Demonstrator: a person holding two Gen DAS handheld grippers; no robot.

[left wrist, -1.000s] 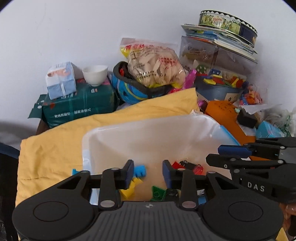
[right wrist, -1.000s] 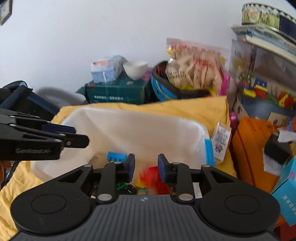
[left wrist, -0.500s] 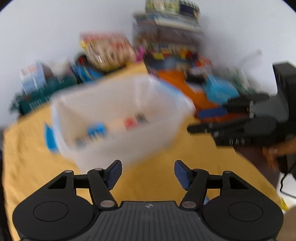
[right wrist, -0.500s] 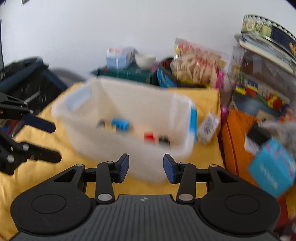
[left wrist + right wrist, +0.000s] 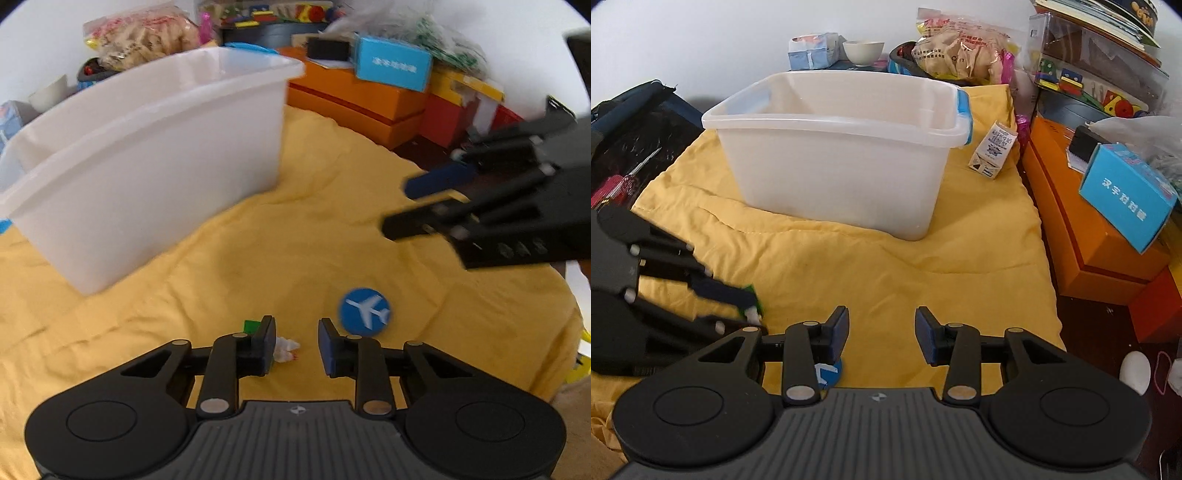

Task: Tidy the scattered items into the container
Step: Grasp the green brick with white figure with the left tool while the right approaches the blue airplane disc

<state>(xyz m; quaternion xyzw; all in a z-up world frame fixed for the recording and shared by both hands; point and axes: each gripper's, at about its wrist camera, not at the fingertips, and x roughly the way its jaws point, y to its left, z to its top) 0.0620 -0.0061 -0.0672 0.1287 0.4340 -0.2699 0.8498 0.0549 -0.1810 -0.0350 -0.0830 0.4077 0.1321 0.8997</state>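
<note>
Left gripper point(image 5: 297, 345) sits at lower centre of its view, angled steeply down at the yellow cloth point(image 5: 258, 236); jaws part open and closing, and a small white and red piece point(image 5: 286, 349) lies on the cloth in the gap against the left pad, not yet pinched. A green block point(image 5: 252, 326) peeks out just behind that same pad. Just right of the right pad lies a blue disc with a white plane point(image 5: 365, 312), flat on the cloth. Right gripper point(image 5: 881, 334) is low in its own view, also tilted down, jaws part open with only bare cloth between them; the blue disc shows partly under its left finger at lower centre. In the left wrist view the right gripper enters from the right edge, blurred, above the cloth. Open cloth runs from both grippers up to the white bin point(image 5: 834, 162), which stands mid-frame, its rim clear all round. A small carton point(image 5: 993, 149) leans just right of the bin. Orange boxes point(image 5: 1082, 221) and a blue box point(image 5: 1126, 197) bound the right edge; a dark bag point(image 5: 631, 122) bounds the upper left.
</note>
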